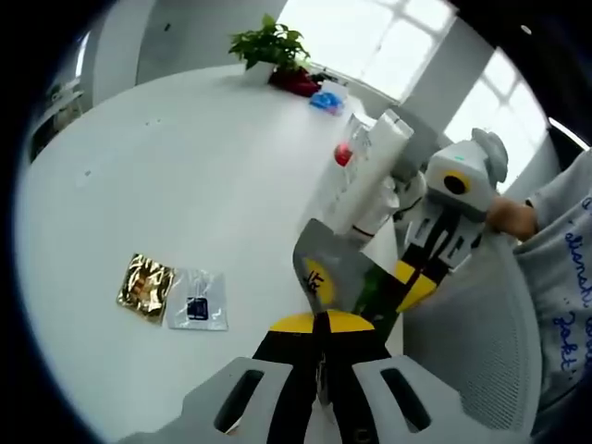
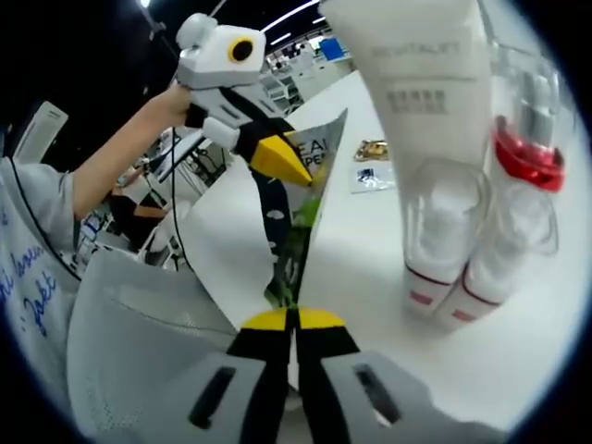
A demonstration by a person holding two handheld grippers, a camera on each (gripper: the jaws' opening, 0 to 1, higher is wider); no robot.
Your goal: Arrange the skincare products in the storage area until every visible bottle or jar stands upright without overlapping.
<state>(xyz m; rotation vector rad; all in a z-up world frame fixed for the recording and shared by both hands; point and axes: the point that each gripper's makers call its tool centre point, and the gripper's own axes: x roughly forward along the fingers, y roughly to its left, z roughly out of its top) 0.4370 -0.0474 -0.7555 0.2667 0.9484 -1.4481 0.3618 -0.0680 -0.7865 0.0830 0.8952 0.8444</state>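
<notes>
- In the left gripper view, the left gripper (image 1: 324, 326) rises from the bottom edge with its black and yellow jaws pressed together on the lower edge of a flat grey sachet (image 1: 326, 268) with a yellow mark and some green print.
- The right gripper (image 1: 413, 285) comes into that view from the right, held in a person's hand (image 1: 513, 218); its yellow-tipped jaws pinch the same sachet from the other side.
- In the right gripper view, the right gripper (image 2: 294, 324) has its jaws shut on the bottom of the sachet (image 2: 310, 185), and the left gripper (image 2: 291, 166) grips it from above.
- The sachet hangs between the two tools, above the near edge of a large white table (image 1: 157, 185).
- Just behind the sachet, a group of skincare products stands upright on the table: a tall white tube (image 2: 430, 120) on its clear cap, and beside it, touching or nearly so, a clear bottle with a red band (image 2: 523, 157).
- A gold foil packet (image 1: 145, 286) and a clear packet with a dark label (image 1: 197, 300) lie flat side by side, well apart from the bottles.
- A potted green plant (image 1: 271, 46) and a blue item (image 1: 326, 100) sit at the table's far edge.
</notes>
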